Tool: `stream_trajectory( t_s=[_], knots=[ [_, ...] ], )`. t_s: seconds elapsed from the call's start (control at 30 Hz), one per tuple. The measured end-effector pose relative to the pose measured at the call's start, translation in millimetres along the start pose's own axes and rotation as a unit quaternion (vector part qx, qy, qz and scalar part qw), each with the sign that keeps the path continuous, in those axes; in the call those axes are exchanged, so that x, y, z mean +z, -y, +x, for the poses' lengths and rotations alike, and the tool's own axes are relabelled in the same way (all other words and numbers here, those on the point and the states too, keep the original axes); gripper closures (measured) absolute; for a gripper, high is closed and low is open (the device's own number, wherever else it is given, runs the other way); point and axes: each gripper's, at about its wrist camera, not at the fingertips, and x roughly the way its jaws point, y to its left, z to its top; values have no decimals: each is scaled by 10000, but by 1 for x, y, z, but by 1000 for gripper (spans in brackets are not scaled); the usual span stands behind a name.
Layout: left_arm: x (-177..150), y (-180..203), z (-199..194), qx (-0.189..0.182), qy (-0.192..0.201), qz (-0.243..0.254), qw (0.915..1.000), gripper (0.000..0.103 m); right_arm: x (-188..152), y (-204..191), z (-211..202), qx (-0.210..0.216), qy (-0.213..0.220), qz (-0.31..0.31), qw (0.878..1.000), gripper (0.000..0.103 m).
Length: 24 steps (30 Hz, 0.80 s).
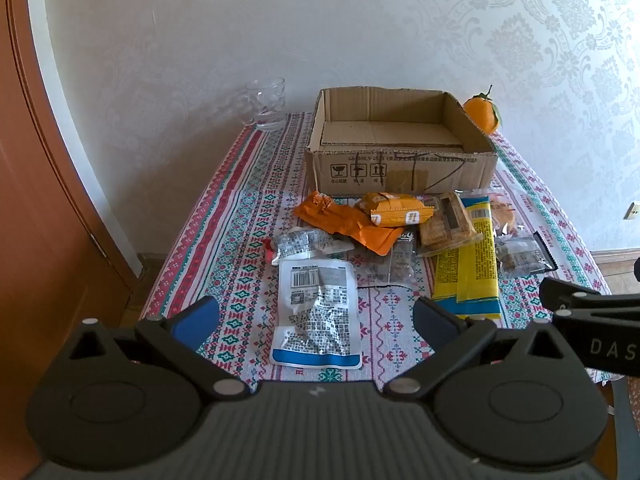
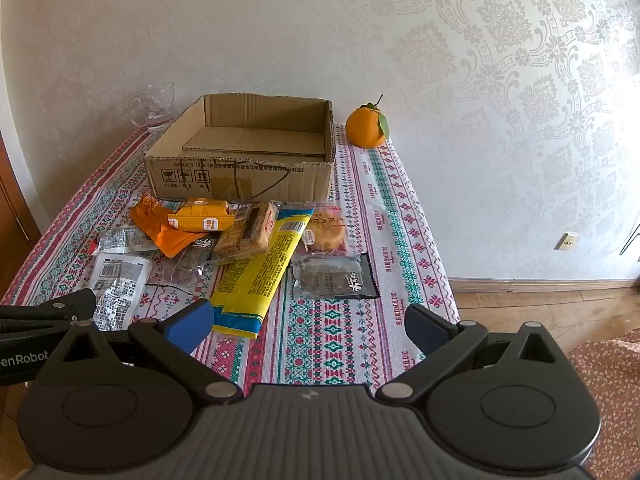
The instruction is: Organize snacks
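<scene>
An open cardboard box (image 1: 400, 168) (image 2: 240, 178) stands at the back of the table, nothing in it. In front of it lies a pile of snack packets: a white and blue pouch (image 1: 316, 312) (image 2: 118, 284), orange wrappers (image 1: 348, 224) (image 2: 168, 232), an orange-yellow pack (image 1: 396, 210) (image 2: 204, 220), a cracker pack (image 1: 444, 224) (image 2: 250, 236), a long yellow bag (image 1: 468, 264) (image 2: 260, 276), a round cake packet (image 2: 326, 234) and a black-edged packet (image 1: 524, 258) (image 2: 334, 278). My left gripper (image 1: 316, 318) is open above the white pouch. My right gripper (image 2: 308, 326) is open and empty over the cloth near the front edge.
A glass mug (image 1: 266, 104) (image 2: 154, 108) stands at the back left, an orange with leaves (image 1: 482, 114) (image 2: 368, 126) at the back right. A patterned cloth (image 2: 360, 320) covers the table. A wooden door (image 1: 36, 200) is on the left, wooden floor (image 2: 540, 312) on the right.
</scene>
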Motion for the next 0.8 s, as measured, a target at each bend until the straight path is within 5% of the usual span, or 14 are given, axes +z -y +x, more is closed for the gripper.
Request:
stream_trajectory(
  t_s=[0.8],
  knots=[
    [1, -1, 0, -25, 18, -23, 10000, 1, 0, -1, 0, -5, 13, -8, 10000, 0]
  ],
)
